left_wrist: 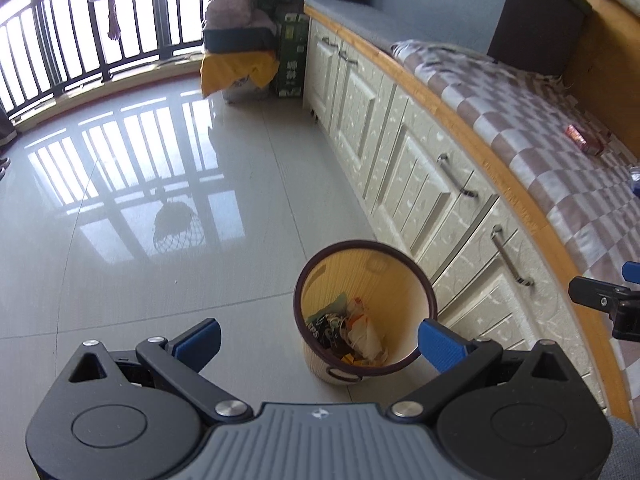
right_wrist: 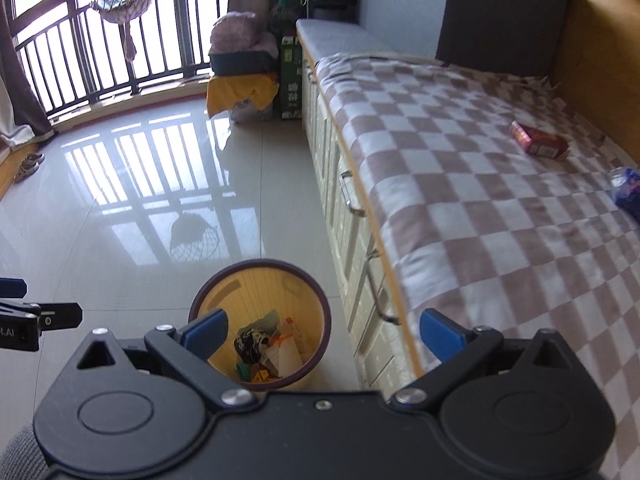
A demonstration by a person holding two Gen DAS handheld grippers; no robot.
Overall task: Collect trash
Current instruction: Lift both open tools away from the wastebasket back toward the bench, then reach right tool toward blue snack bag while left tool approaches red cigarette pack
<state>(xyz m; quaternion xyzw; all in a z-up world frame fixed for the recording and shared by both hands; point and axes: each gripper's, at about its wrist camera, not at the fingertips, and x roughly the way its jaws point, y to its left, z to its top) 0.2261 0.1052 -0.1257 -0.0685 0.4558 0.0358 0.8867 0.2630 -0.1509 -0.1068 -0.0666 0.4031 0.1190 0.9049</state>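
Now both grippers hang spread and empty: left gripper [left_wrist: 319, 339], then right gripper [right_wrist: 323, 331], above the round yellow plastic wastebasket [right_wrist: 320, 300]. Rightward, on the checked blanket [right_wrist: 460, 184], lies a small red cardboard carton [right_wrist: 540, 142], probably light and crushable; grip its long sides.

I count one waste bin [right_wrist: 260, 322] on the floor, one red box [right_wrist: 538, 142], one blue wrapper [right_wrist: 628, 192], two hand-held grippers.

Left gripper [left_wrist: 320, 340] fingers [left_wrist: 440, 344] spread wide above the trash bin [left_wrist: 320, 276]
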